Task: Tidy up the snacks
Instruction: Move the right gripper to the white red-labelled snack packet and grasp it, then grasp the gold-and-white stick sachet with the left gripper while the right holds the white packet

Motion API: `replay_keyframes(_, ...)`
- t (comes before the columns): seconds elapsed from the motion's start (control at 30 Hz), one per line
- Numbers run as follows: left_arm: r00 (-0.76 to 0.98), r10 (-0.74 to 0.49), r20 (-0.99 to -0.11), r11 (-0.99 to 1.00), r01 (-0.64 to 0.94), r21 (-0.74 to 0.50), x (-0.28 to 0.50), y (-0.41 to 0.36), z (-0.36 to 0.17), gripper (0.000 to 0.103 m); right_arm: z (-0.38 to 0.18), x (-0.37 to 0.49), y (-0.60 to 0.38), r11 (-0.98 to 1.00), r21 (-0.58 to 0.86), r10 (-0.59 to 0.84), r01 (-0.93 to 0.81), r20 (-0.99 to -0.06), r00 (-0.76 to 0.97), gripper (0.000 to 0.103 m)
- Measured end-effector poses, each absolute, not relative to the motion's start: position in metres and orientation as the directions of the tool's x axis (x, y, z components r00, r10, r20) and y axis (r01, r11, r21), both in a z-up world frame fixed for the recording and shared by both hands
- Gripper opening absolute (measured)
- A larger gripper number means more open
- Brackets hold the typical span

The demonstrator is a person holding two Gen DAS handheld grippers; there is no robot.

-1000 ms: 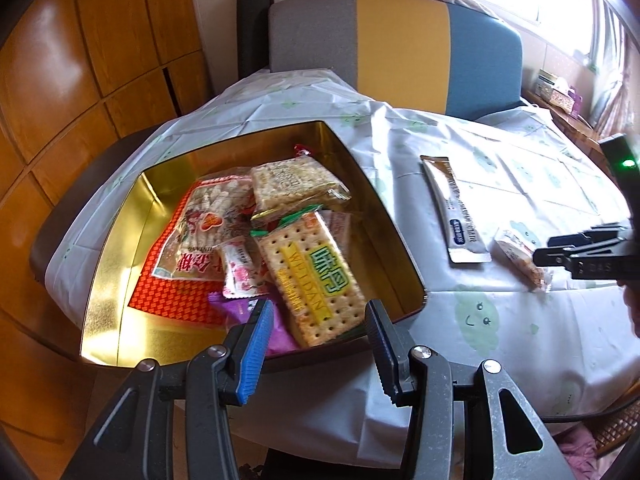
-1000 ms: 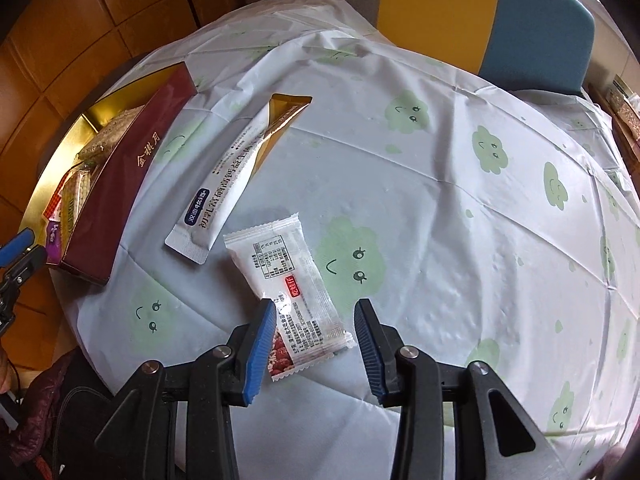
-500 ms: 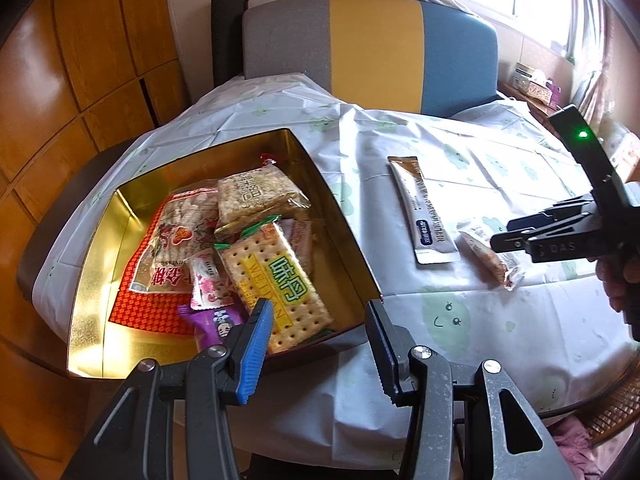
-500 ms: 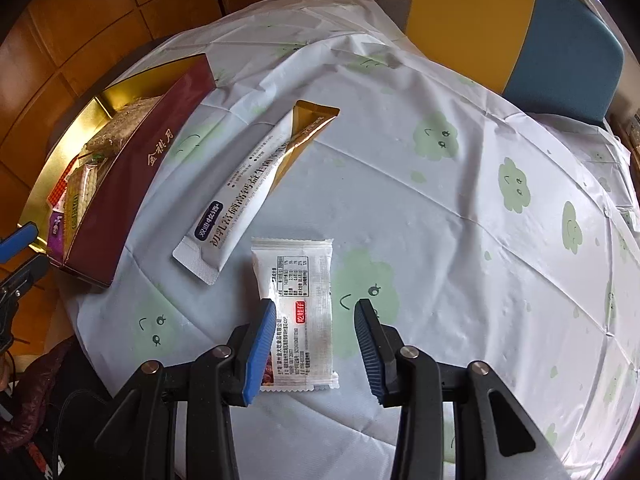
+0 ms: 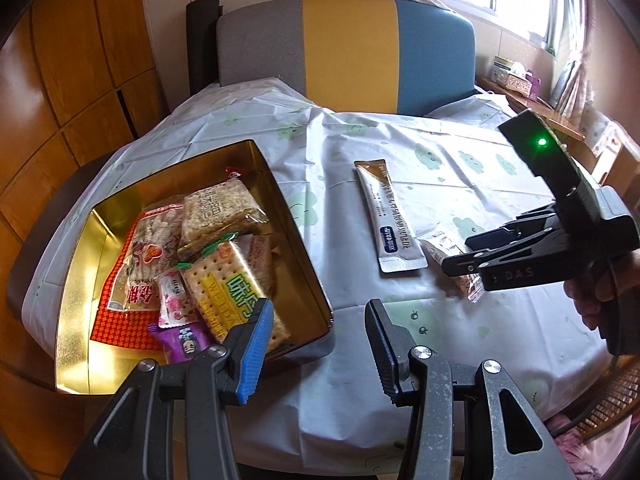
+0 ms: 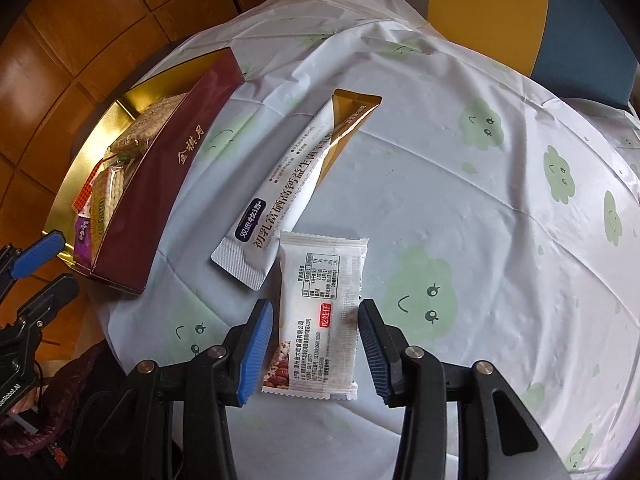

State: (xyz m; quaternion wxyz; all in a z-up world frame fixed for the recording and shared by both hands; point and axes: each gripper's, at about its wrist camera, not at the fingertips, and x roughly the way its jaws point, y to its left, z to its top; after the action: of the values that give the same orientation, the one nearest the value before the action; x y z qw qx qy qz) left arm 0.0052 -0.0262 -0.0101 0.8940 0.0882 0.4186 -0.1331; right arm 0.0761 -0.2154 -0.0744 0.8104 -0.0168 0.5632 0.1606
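Left claw hangs half-open and empty over the near corner of the gold tin; the packed snacks lie just beyond its blue pad. Right claw straddles the small white snack packet, jaws opening, pads just clear of both long edges. To grip well: settle lower, keep the packet centred, close across its width, avoid pinching cloth. Long sachet lies just ahead-left of this claw, touching the packet's corner, so lift straight up. Tabletop wears a creased white cloth with green cloud faces. Behind: tricolour chair, wood panelling, bright window.
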Motion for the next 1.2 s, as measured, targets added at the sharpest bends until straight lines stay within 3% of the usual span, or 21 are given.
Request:
replay_keyframes(0.23, 0.614, -0.192, -0.765, 0.935, 0.352, 0.049, 0.007, -0.040, -0.006, 0.048, -0.075, 0.068, -0.222, 0.956, 0.058, 0.157, -0.286, -0.929, 0.335, 0.037)
replay_keyframes(0.53, 0.550, -0.269, -0.791, 0.910, 0.415, -0.021, 0.037, -0.080, -0.003, 0.049, -0.080, 0.054, -0.290, 0.985, -0.027, 0.024, -0.172, -0.959, 0.284, 0.039)
replay_keyframes(1.2, 0.390, -0.197, -0.899, 0.943, 0.327, -0.065, 0.150, -0.133, -0.060, 0.048, -0.082, 0.056, -0.289, 0.985, -0.026, 0.024, -0.172, -0.959, 0.282, 0.042)
